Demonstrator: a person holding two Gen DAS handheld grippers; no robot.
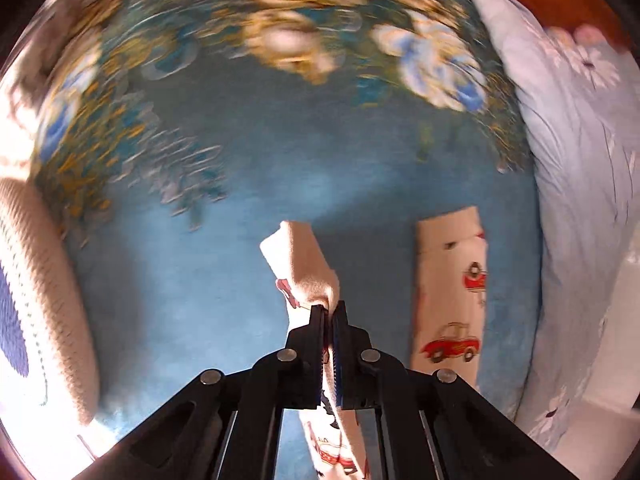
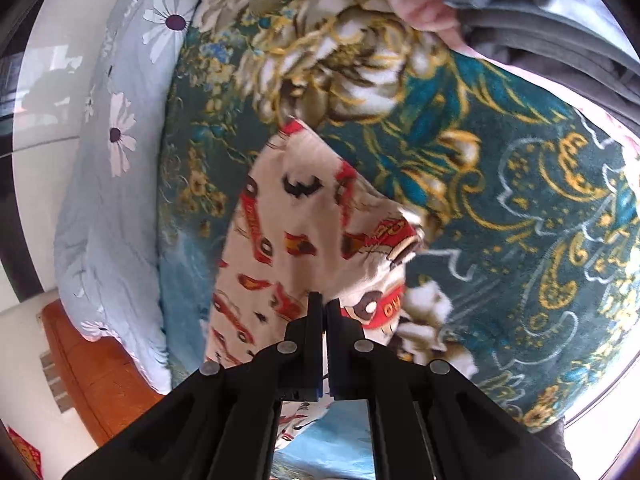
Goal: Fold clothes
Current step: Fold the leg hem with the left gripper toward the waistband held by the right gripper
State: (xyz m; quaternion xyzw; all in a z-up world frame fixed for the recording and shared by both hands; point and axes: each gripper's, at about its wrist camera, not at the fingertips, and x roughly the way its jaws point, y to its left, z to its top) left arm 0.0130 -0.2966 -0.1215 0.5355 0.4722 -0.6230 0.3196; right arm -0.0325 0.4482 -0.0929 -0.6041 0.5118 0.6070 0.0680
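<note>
A cream garment printed with red cars (image 2: 296, 220) lies partly on a blue floral blanket (image 1: 224, 240). My left gripper (image 1: 330, 308) is shut on an edge of the garment (image 1: 308, 272), which hangs up from the jaws and down below them. Another leg-like strip of the same garment (image 1: 452, 300) lies flat to the right. My right gripper (image 2: 324, 300) is shut on a bunched fold of the garment, held above the blanket (image 2: 500, 208).
A light blue daisy-print pillow (image 1: 580, 160) lies along the blanket's right side; it also shows in the right wrist view (image 2: 108, 184). A cream knitted item (image 1: 44, 280) sits at left. Grey and pink clothes (image 2: 520, 20) lie at the far edge. Wooden floor (image 2: 92, 372) shows beyond.
</note>
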